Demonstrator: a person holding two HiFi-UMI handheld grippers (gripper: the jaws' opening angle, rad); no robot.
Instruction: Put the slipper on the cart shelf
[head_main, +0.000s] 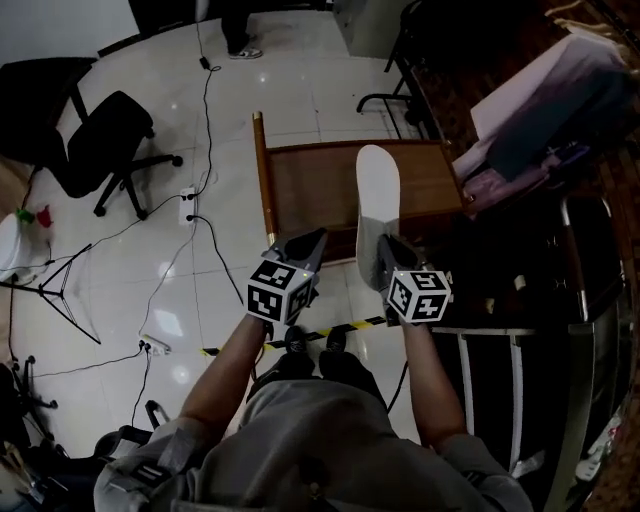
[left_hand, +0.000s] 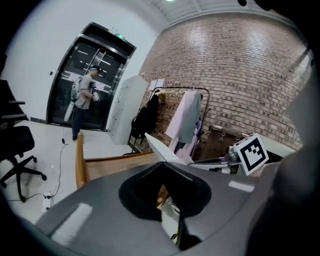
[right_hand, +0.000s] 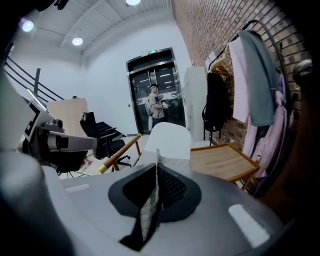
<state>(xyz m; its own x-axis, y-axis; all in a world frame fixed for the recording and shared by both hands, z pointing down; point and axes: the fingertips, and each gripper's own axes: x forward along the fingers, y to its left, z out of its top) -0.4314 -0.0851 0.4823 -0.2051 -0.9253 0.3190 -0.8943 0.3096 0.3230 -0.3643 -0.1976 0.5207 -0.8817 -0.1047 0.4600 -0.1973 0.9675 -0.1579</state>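
A white slipper (head_main: 378, 185) sticks out forward over the wooden cart shelf (head_main: 310, 190). My right gripper (head_main: 385, 243) is shut on its near end. In the right gripper view the slipper's sole (right_hand: 170, 142) rises beyond the jaws, and a strip of its quilted white fabric is pinched between them at my right gripper (right_hand: 156, 165). The shelf (right_hand: 220, 162) lies to the right of it there. My left gripper (head_main: 318, 237) hovers beside it at the shelf's near left edge. In its own view my left gripper (left_hand: 161, 164) has its tips together with nothing between them, and the slipper (left_hand: 160, 148) shows just beyond.
A black office chair (head_main: 100, 145) and cables with a power strip (head_main: 187, 205) lie on the tiled floor to the left. A clothes rack with pink garments (head_main: 540, 110) stands to the right, along a brick wall. A person (left_hand: 82, 102) stands by the far glass door. Striped tape (head_main: 330, 328) marks the floor.
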